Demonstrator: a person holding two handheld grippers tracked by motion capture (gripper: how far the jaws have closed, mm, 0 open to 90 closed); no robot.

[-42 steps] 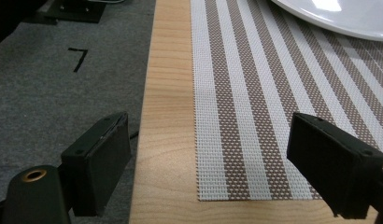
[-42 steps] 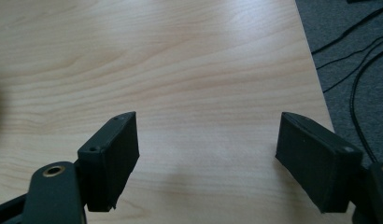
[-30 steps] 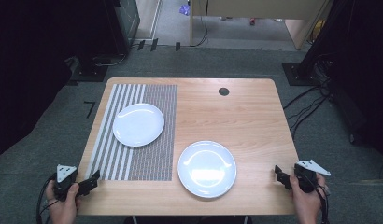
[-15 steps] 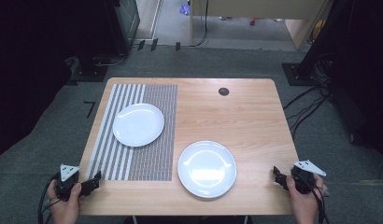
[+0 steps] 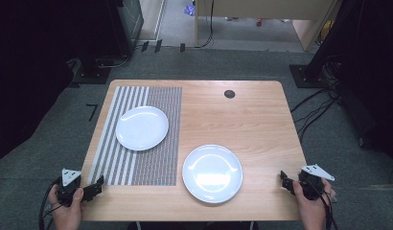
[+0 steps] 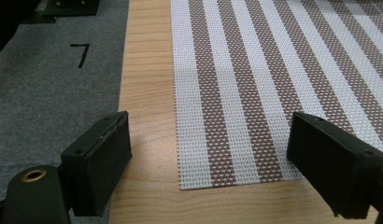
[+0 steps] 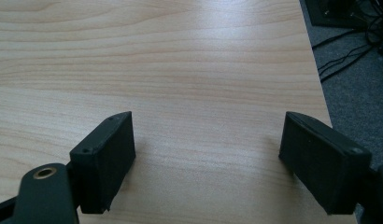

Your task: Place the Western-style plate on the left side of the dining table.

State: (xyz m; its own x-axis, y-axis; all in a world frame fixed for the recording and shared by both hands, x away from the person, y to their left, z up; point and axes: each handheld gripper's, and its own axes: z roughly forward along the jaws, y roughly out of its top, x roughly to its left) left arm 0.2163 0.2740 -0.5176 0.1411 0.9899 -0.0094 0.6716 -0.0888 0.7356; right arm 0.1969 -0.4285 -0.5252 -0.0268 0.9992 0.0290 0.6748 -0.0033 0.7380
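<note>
Your left gripper (image 5: 96, 184) sits at the table's (image 5: 242, 115) near-left corner, jaws spread wide over the striped placemat's (image 5: 151, 163) near corner. Your right gripper (image 5: 284, 179) hovers at the near-right corner, jaws apart over bare wood. One white plate (image 5: 142, 128) rests on the placemat; the other plate (image 5: 212, 173) lies near the front edge, between your grippers.

Wooden table (image 5: 242, 120), grey carpet floor (image 5: 324, 211), cables (image 5: 314, 103), dark surroundings
</note>
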